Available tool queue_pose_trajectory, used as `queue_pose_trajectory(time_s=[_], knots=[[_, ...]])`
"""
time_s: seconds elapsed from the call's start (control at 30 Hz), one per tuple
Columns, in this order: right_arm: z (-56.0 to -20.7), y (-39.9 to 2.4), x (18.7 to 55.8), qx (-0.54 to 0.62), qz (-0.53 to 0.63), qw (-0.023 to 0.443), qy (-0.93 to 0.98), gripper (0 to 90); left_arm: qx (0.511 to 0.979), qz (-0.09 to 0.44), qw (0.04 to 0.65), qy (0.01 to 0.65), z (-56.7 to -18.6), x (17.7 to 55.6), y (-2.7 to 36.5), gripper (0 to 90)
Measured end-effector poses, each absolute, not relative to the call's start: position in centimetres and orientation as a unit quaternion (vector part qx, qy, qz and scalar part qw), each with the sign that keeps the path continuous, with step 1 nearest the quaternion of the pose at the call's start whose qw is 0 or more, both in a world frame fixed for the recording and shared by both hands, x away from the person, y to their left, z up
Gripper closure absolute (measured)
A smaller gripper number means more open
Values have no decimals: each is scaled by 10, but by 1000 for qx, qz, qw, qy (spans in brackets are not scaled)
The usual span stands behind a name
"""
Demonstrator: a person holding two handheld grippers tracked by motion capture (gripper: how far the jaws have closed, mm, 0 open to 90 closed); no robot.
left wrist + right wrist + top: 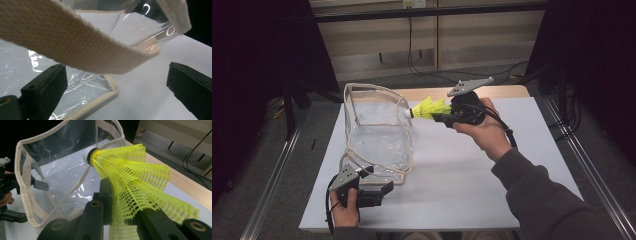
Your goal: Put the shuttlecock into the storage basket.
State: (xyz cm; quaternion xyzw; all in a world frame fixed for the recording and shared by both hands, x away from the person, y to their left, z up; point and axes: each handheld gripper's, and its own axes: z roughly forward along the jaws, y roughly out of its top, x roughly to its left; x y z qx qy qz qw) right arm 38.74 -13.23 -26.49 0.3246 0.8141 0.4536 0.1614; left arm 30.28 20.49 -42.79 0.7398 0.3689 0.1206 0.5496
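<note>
Right gripper: jaws clenched on the skirt of the yellow shuttlecock, held above the white board toward its far edge, white cork tip pointing at the rim of the clear bag. Cork just beside the bag's cream-trimmed opening, contact not discernible. Bag standing on the left half of the board, mouth facing the shuttlecock. Left gripper: at the near left corner of the board, jaws released, the bag's cream webbing strap passing between them unpinched
</note>
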Motion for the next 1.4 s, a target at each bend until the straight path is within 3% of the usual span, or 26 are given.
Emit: queue_pose_trajectory(time_s=[1.4], knots=[[-256,-98,392,307,461,151,819,801,738,123,551,370,-428,303,205,34]])
